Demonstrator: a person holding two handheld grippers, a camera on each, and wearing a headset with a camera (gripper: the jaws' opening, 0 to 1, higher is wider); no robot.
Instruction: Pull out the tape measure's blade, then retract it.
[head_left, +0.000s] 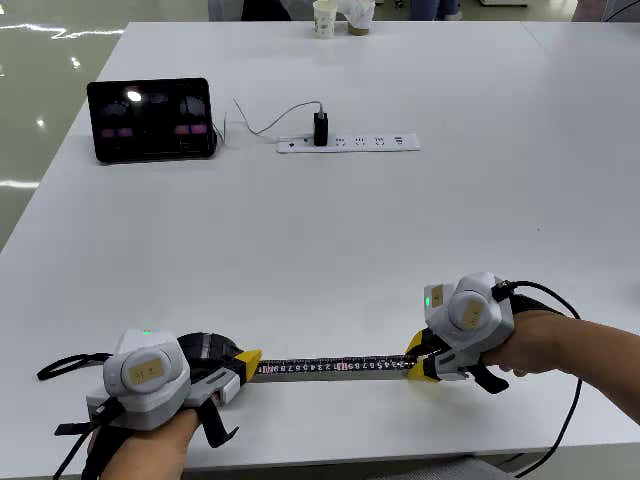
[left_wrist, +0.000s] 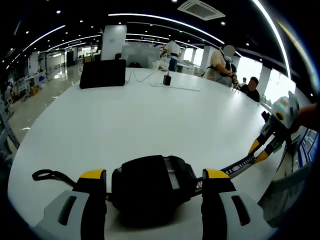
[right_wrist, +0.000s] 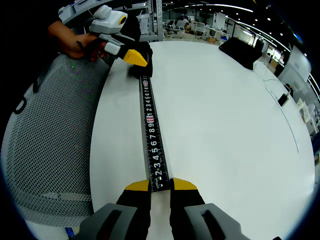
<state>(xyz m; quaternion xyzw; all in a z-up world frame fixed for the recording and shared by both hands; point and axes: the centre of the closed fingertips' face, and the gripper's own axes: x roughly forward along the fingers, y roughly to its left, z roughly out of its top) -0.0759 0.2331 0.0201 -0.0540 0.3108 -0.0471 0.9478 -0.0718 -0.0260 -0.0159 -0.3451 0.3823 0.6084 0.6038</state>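
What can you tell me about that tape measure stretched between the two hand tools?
The tape measure has a chunky black case, plastic by the look, clamped between the yellow-tipped fingers of the left gripper. Its dark blade, printed with pale numbers and a few red ones, is pulled out and lies flat along the white table. The right gripper pinches its free end.

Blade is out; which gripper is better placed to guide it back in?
Right: the right gripper pinches the blade at its tip, while the left gripper clamps the tape measure case.
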